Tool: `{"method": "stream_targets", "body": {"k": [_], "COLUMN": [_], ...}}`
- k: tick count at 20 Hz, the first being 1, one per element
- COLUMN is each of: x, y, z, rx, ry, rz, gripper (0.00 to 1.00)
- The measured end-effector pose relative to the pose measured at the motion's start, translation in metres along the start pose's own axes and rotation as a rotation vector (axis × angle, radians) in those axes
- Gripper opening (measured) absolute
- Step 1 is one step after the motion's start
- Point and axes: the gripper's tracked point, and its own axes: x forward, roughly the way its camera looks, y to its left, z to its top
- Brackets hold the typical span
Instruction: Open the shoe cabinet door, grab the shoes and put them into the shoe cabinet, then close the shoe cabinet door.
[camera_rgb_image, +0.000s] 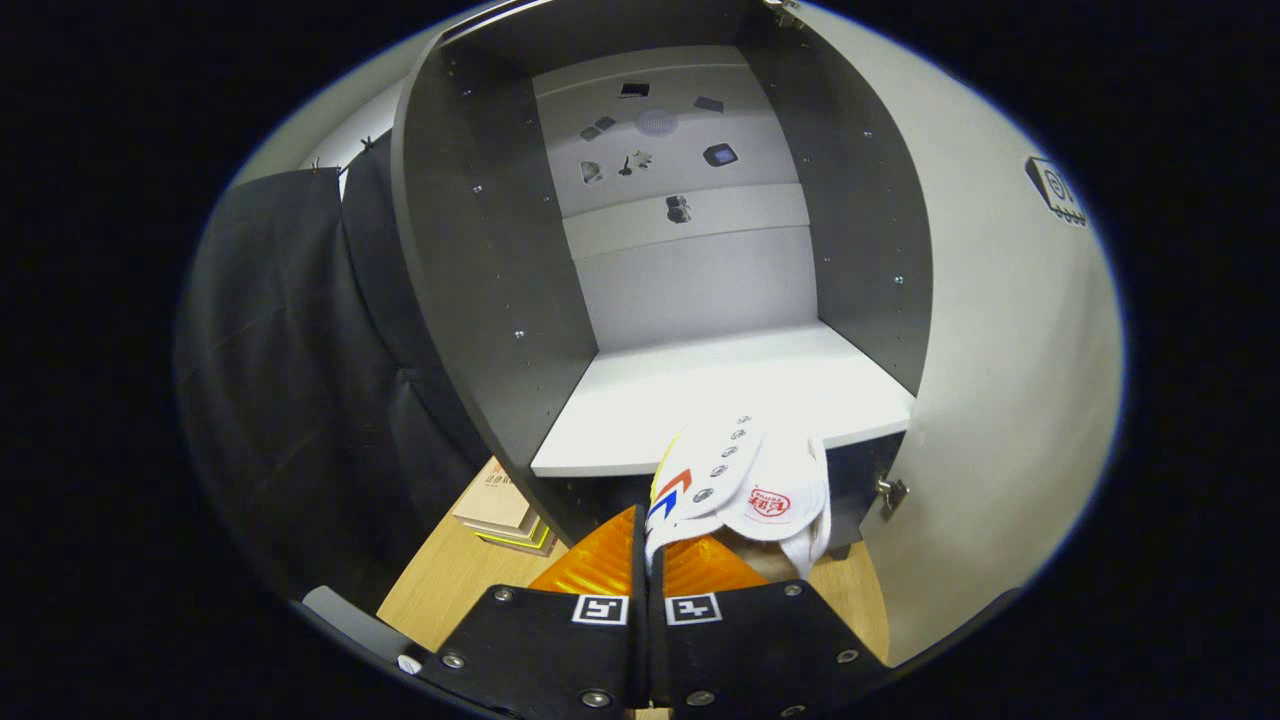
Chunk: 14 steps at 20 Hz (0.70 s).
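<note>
My gripper (648, 560) is shut on a white shoe (740, 480), pinching the shoe's side edge between both fingers. The shoe has a red round logo on its tongue and red, blue and yellow marks on its side. It hangs just ahead of the fingers, its toe reaching over the front edge of the cabinet's white shelf (700, 390). The shoe cabinet (480, 260) stands right ahead with grey side walls and a pale back panel. Its door (1010, 330) is swung wide open on the right.
Black cloth (290, 370) hangs to the left of the cabinet. A stack of flat boards or booklets (505, 510) lies on the wooden floor (460, 590) beside the cabinet's left foot. A metal hinge (890, 492) shows at the door's lower corner.
</note>
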Motion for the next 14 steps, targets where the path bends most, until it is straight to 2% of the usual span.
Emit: {"method": "stream_targets", "body": {"k": [8,14], "x": [0.047,0.101], "y": [-0.005,-0.01], "z": [0.034,0.062], "rx": [-0.029,-0.055], "ry": [0.029,0.072], "rz": [0.02,0.031], "gripper": [0.0,0.0]}}
